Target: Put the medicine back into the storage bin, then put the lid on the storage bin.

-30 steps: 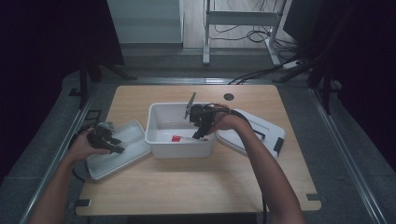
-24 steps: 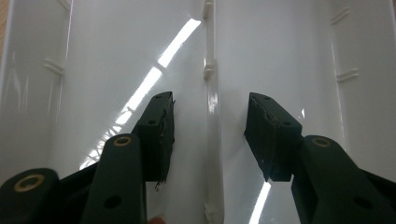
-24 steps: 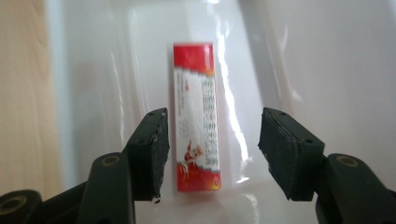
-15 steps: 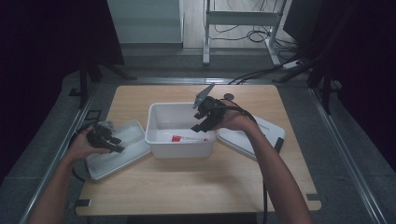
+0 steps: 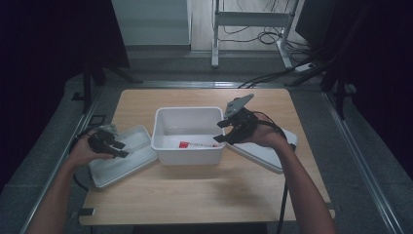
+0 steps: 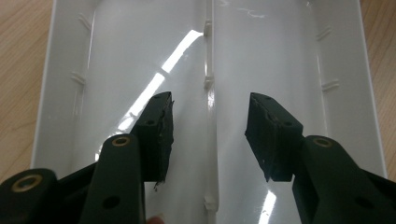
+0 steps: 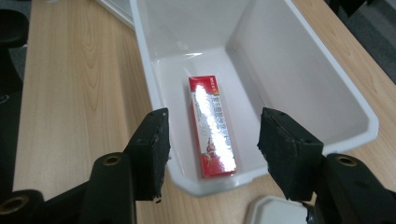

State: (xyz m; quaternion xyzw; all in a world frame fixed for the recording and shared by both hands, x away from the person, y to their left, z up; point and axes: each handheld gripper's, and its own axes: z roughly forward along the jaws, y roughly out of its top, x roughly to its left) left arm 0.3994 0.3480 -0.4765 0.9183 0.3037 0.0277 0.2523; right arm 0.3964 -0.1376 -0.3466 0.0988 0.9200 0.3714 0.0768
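A light wooden table (image 5: 204, 195) stands on a grey floor, with the rest of the room dark around it. At the middle of the table sits a deep white plastic bin (image 5: 187, 134), open at the top. A flat white lid (image 5: 122, 156) lies to the left of the bin, tilted against its corner, and a second white lid (image 5: 263, 156) lies to the right, just beside it. On the bottom of the bin, near the front wall, lies a small red box (image 7: 212, 126), flat on its long side. The right hand-held gripper (image 5: 226, 131) hangs over the right rim of the bin, its jaws apart and holding nothing; in the right gripper view the red box shows between them, well below. The left hand-held gripper (image 5: 117, 148) is over the left lid, its jaws also apart and holding nothing.
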